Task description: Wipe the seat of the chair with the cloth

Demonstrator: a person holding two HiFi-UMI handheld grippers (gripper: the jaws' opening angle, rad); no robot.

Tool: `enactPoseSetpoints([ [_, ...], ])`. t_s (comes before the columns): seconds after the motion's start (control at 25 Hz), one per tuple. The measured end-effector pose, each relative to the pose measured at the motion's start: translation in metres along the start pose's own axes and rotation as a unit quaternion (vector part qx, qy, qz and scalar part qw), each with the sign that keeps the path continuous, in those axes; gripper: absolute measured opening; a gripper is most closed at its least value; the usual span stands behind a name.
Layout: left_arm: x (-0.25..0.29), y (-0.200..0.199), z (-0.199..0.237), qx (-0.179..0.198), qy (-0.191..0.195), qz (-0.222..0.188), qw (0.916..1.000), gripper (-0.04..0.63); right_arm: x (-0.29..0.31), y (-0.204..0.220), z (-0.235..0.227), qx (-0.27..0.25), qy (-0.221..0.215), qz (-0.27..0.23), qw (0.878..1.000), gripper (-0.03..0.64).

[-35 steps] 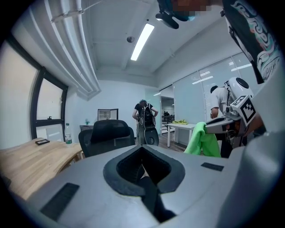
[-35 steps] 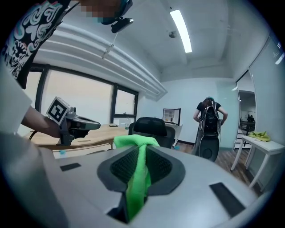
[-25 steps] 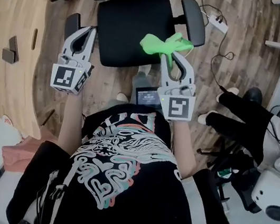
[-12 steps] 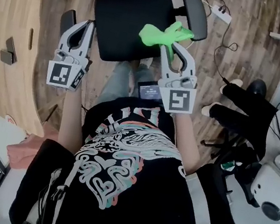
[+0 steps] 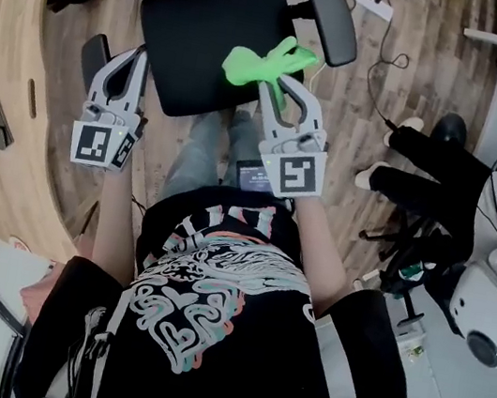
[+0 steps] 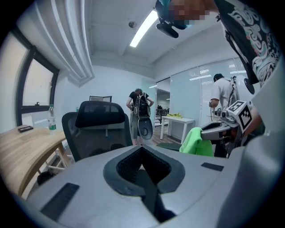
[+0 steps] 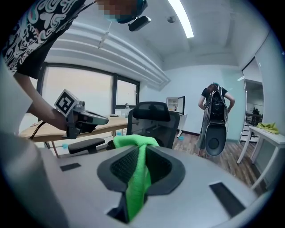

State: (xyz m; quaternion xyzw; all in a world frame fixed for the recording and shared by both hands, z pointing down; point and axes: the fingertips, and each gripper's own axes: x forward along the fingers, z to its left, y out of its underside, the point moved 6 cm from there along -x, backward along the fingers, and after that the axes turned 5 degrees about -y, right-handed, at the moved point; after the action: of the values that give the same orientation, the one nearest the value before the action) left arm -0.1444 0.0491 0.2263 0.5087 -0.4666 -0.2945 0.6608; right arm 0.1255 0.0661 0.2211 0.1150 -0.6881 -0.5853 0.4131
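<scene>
The black office chair seat (image 5: 202, 33) lies in front of me in the head view, with an armrest (image 5: 328, 17) on its right. My right gripper (image 5: 271, 81) hangs over the seat's near right corner, shut on a bright green cloth (image 5: 261, 62) that bunches out past its tips. In the right gripper view the cloth (image 7: 136, 173) runs pinched between the jaws. My left gripper (image 5: 129, 56) hovers beside the seat's left edge near the other armrest (image 5: 93, 56); its jaws meet with nothing between them (image 6: 141, 149). The left gripper view shows the cloth (image 6: 196, 142) and the chair back (image 6: 100, 124).
A curved wooden desk (image 5: 8, 103) runs along the left. A power strip (image 5: 373, 6) and cables lie on the wood floor beyond the chair. A seated person's legs (image 5: 433, 178) and a white device (image 5: 489, 322) are at the right. A person with a backpack (image 7: 216, 116) stands farther off.
Both grippers have sunk toward the chair, and the head view has shifted so the chair sits further up and left. The green cloth stays pinched in the right gripper.
</scene>
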Motion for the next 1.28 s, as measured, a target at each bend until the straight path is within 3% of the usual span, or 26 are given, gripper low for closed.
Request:
enactPoseSetpoints([
  [0.24, 0.016, 0.045, -0.01, -0.024, -0.006, 0.05, 0.9985, 0.002, 0.015, 0.03, 0.001, 0.003, -0.012, 0.006, 1.0, 0.049],
  [0.84, 0.061, 0.15, -0.016, -0.021, 0.007, 0.153, 0.9879, 0.002, 0.063, 0.141, -0.02, -0.002, -0.069, 0.091, 0.993, 0.049],
  [1.0, 0.075, 0.178, -0.016, -0.011, 0.013, 0.172, 0.985, 0.002, 0.084, 0.174, -0.021, -0.008, -0.084, 0.116, 0.99, 0.049],
  [1.28, 0.097, 0.227, -0.015, -0.027, 0.012, 0.193, 0.9808, 0.0, 0.121, 0.225, -0.023, -0.019, -0.095, 0.14, 0.985, 0.049],
])
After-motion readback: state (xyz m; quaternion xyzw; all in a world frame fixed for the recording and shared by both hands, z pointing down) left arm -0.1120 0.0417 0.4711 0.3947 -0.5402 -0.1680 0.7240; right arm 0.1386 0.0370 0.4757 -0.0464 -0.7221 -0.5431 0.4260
